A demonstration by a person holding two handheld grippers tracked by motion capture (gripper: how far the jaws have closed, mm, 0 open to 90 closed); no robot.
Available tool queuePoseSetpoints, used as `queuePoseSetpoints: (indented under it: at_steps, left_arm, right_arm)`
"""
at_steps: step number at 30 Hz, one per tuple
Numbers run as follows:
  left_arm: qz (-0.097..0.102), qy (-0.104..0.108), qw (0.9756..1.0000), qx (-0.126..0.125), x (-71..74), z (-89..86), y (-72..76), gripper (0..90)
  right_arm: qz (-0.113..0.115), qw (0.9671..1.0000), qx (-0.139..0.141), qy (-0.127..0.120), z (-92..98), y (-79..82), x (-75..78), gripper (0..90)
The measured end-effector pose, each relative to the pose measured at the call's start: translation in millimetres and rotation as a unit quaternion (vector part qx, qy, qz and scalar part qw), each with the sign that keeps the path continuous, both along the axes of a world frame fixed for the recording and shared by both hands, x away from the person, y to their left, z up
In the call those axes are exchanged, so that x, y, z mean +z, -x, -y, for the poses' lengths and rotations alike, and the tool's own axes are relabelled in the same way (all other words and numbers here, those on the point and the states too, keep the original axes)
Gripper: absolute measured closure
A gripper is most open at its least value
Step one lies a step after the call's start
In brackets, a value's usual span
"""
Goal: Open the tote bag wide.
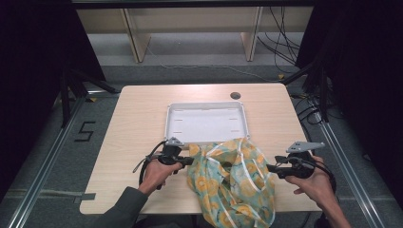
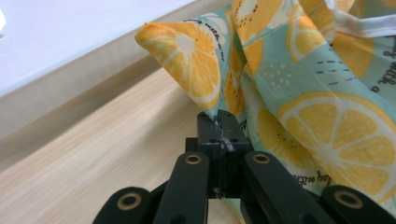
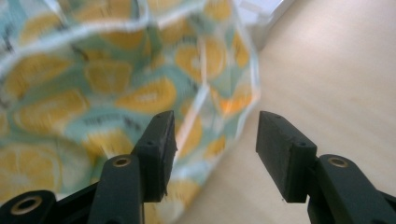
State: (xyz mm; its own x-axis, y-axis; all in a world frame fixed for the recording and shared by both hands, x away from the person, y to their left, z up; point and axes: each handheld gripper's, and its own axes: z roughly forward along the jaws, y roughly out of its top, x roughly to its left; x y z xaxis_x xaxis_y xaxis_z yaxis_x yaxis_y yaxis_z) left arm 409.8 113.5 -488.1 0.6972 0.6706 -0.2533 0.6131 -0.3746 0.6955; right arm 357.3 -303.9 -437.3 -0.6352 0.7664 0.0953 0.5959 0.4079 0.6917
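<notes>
White tray at table centre, holding nothing. Lemon-print cloth bunched at 6 o'clock of tray, overhanging near table edge. Left gripper clamped on cloth edge; right gripper parted, gripping nothing, beside cloth.

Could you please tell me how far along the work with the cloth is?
Done: the left tool is shut on the cloth edge. In hand: the right tool is open beside it, not gripping. Left: the tray holds no cloth yet.
</notes>
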Motion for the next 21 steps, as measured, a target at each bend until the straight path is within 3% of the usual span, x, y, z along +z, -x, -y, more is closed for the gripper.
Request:
queuePoseSetpoints:
  at_steps: [2,5,9,10,11,12,13,14,15,18,21]
  left_arm:
    - [-0.001,0.008,0.9999,0.010,-0.6,-6.2,2.7,89.3]
    - [0.000,0.001,0.9999,0.012,1.0,-17.2,5.9,89.2]
    - [0.000,0.017,0.9994,0.030,1.4,-24.3,8.0,89.0]
    - [0.001,0.008,0.9997,0.021,2.1,-27.3,7.6,88.9]
    - [0.002,0.009,0.9996,0.025,2.1,-28.1,8.5,88.9]
    - [0.000,0.015,0.9996,0.026,2.0,-28.7,8.8,88.8]
    - [0.002,0.005,0.9997,0.022,2.5,-31.3,9.1,88.7]
    - [0.000,0.018,0.9994,0.031,1.5,-31.1,10.2,88.6]
    - [-0.002,0.009,0.9997,0.022,1.8,-34.3,10.1,88.5]
    - [-0.006,0.012,0.9996,0.027,0.3,-38.3,12.7,88.5]
    - [-0.013,0.014,0.9994,0.030,-1.2,-44.0,18.5,88.5]
  right_arm:
    - [-0.034,0.9993,-0.011,-0.013,-7.6,-0.3,-9.8,46.0]
    - [-0.063,0.9980,0.006,-0.006,-13.8,-3.8,-19.6,41.7]
    - [-0.100,0.9949,0.014,0.000,-23.4,-8.3,-28.9,43.5]
    - [-0.105,0.9943,0.017,-0.008,-24.9,-12.0,-32.9,46.6]
    - [-0.114,0.9926,0.022,-0.036,-27.4,-15.1,-37.1,54.7]
    - [-0.123,0.9910,0.037,-0.038,-27.5,-18.8,-37.7,67.7]
    - [-0.124,0.9900,0.052,-0.040,-29.3,-22.0,-39.1,76.3]
    - [-0.132,0.9881,0.066,-0.043,-30.6,-26.1,-39.8,85.8]
    - [-0.128,0.9879,0.072,-0.052,-32.2,-31.4,-41.2,90.0]
    - [-0.113,0.9899,0.082,-0.024,-36.6,-42.6,-38.2,90.0]
    - [-0.081,0.9932,0.083,-0.005,-41.9,-54.5,-26.3,90.0]
